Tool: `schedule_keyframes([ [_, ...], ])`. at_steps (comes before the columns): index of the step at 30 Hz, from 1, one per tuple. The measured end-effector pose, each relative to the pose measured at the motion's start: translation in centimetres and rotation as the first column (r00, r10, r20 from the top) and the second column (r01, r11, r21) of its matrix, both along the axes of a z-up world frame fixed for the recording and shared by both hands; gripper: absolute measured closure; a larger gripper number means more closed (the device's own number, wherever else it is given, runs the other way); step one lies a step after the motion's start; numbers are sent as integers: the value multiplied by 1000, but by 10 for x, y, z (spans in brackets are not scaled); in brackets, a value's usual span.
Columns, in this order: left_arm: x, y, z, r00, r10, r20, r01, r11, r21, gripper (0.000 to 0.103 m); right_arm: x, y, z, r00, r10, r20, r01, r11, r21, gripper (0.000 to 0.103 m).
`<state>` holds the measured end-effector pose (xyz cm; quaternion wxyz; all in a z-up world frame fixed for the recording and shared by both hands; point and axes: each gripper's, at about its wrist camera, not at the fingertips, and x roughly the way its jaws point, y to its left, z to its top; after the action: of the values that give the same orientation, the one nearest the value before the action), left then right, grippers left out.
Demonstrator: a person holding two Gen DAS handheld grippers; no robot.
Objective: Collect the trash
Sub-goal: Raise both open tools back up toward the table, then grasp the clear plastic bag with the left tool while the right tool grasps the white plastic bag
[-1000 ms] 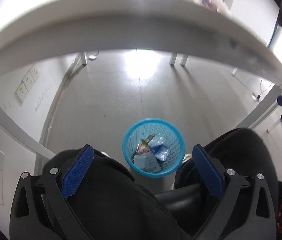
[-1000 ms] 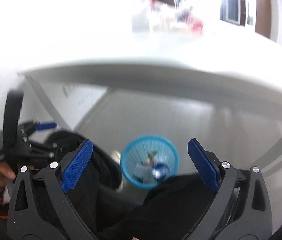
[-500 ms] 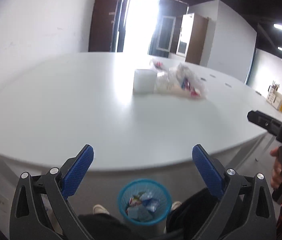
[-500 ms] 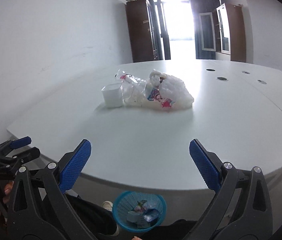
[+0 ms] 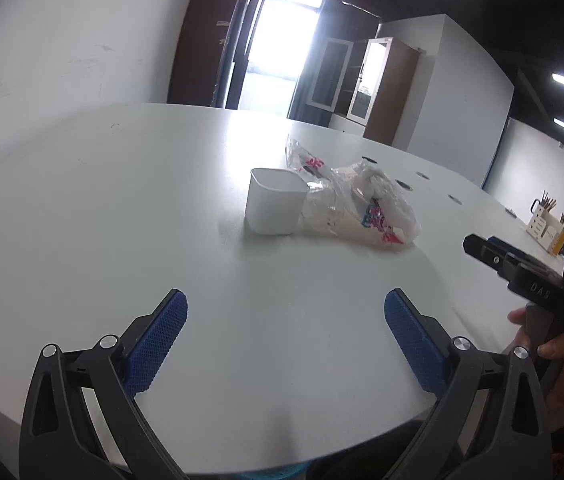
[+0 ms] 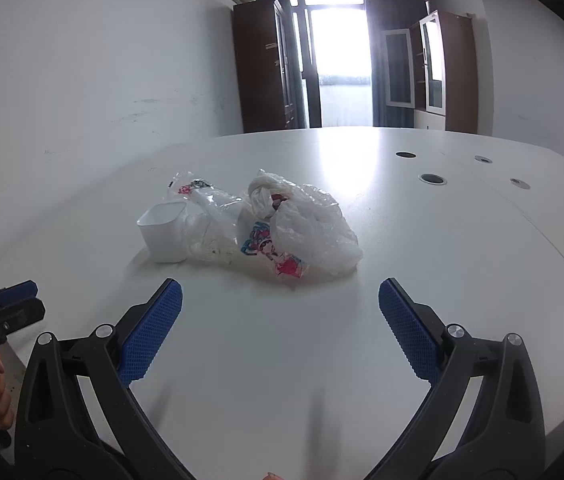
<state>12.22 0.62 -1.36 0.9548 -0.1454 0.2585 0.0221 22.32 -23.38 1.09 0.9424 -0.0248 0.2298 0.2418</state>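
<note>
Both views have swung up from the blue bin under the tabletop to its surface. Left hand-held gripper and right hand-held gripper hang wide, empty. Trash left: white cup touching crumpled plastic bags, mid-tabletop, ahead.

both wrist cameras sit low behind their own spread blue finger pads, just above the near edge of the white table, facing across it toward the bright doorway at about 12 o'clock. the left view looks from the left, with the trash pile near 1 o'clock and the right gripper at 3 o'clock. the right view looks from the right, nearer to head-on, pile at 12 o'clock, left gripper at 9 o'clock. both share tabletop, white cup, pile and doorway.
</note>
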Motion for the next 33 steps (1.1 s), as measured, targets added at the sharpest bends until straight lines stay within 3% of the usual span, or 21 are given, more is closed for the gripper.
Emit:
schedule_keyframes([
  [6, 50, 15, 24, 999, 53, -13, -53, 999, 0, 6, 37, 13, 13, 1000, 8, -4, -8, 1000, -16, 9],
  [11, 96, 23, 30, 998, 28, -60, -31, 998, -54, 6, 73, 16, 6, 997, -22, -69, 19, 999, -35, 9],
  [16, 147, 30, 39, 998, 17, -64, -17, 1000, -4, 6, 103, 27, 3, 994, 0, -112, -8, 998, -69, 10],
  [21, 182, 39, 33, 995, -30, -90, 25, 998, -50, 8, 119, 38, -4, 987, 7, -161, -19, 997, -73, 16],
  [25, 191, 41, 24, 996, -64, -69, 57, 994, -90, 18, 130, 46, -5, 984, 10, -176, -27, 995, -96, 17],
  [28, 204, 33, 20, 991, -84, -103, 79, 996, -46, 29, 136, 49, -7, 981, 11, -194, -30, 995, -99, 17],
  [30, 204, 30, 20, 988, -120, -94, 113, 991, -72, 31, 139, 52, -9, 978, 17, -207, -39, 994, -104, 23],
  [32, 204, 27, 19, 987, -132, -94, 127, 990, -54, 43, 143, 55, -12, 974, 24, -226, -49, 993, -110, 30],
  [33, 204, 26, 18, 987, -128, -99, 125, 991, -37, 58, 144, 55, -13, 970, 34, -243, -60, 993, -101, 35],
])
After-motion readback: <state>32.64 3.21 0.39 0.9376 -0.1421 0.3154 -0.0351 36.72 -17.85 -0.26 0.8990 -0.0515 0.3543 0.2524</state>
